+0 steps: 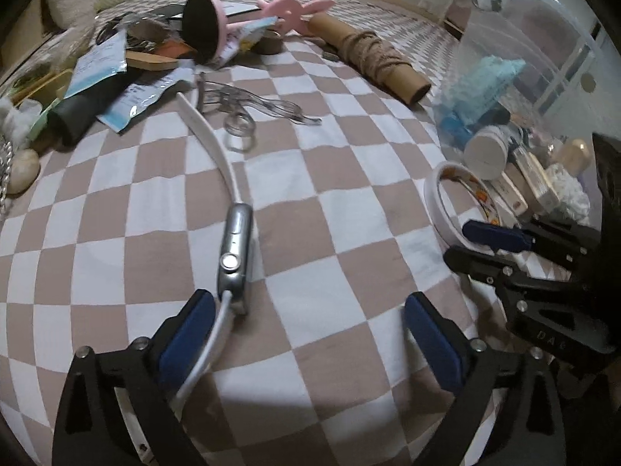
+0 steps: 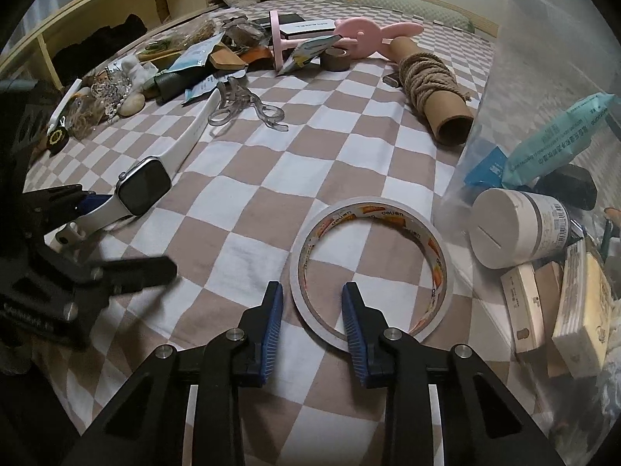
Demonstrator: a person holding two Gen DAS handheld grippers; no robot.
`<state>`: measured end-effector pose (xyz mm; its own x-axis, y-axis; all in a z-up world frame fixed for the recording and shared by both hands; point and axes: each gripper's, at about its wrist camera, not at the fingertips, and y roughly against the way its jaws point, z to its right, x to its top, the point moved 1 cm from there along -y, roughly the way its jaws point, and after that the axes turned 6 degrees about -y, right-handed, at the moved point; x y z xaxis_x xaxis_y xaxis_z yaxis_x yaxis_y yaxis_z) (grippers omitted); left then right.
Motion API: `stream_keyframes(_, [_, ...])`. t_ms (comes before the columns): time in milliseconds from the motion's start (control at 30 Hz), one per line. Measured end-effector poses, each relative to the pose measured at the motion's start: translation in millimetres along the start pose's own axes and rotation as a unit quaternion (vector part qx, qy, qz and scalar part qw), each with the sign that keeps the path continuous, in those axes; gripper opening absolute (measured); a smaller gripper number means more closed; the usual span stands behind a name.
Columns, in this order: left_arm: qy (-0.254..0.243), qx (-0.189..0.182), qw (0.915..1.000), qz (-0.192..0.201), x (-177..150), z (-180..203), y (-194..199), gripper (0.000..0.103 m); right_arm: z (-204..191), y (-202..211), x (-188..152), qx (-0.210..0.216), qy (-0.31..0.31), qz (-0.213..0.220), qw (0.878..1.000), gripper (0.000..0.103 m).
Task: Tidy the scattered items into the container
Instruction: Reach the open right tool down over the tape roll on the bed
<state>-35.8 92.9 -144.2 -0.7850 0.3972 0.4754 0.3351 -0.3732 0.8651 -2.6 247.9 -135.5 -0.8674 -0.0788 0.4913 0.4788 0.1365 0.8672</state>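
**Tape ring and watch beside a part-filled bin**

Tape [image 2: 372, 268], a flat white ring with an orange-printed inner core, lies on the checked bedsheet [image 2: 248, 178] just beside the clear plastic bin [image 2: 543, 77]. The right tool [image 2: 310, 306] has its blue ribbed pads apart, one outside the ring's near rim and one inside it, not yet closed on it. Inside the bin lie a white round jar [image 2: 516, 229] on its side, a teal soft pack [image 2: 559, 139], a dark case, and pale boxes [image 2: 559, 310] stacked at the near wall.

Left of the tape, a watch [image 1: 235, 256] with a silver metal body and smooth white strap rests on the sheet. The left tool [image 1: 306, 330] is spread wide, its left pad touching the near strap.

Farther off lie a cardboard tube [image 2: 431, 89] wound with rough brown twine, clear plastic scissors [image 2: 244, 105], a pink bunny-shaped piece [image 2: 368, 35], a brown tape roll [image 2: 337, 59], and a heap of packets and small bits.
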Motion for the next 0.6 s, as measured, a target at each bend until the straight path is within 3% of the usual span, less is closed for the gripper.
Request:
stream_keyframes(67, [0.002,0.010,0.9999,0.010,1,1,5,0.093,0,0,0,0.001,-0.001,0.000,1.000,0.032])
stream_keyframes(167, [0.012,0.030,0.9990,0.030,3,-5,13,0.061,0,1,0,0.001,-0.001,0.001,1.000,0.032])
stream_keyframes(267, [0.016,0.041,0.9979,0.046,7,-11,19,0.057,-1,1,0,-0.001,0.003,0.003,1.000,0.032])
stream_keyframes(367, [0.008,0.050,0.9974,0.051,10,-10,20,0.041,-2,1,0,-0.004,0.007,0.005,1.000,0.032])
stream_keyframes(533, [-0.005,0.071,0.9967,0.039,6,-10,14,0.028,-4,2,-1,-0.017,0.008,0.013,1.000,0.025])
stream_keyframes(600, [0.002,0.074,0.9964,0.041,5,-15,16,0.013,-6,2,-1,-0.023,0.013,0.015,1.000,0.023])
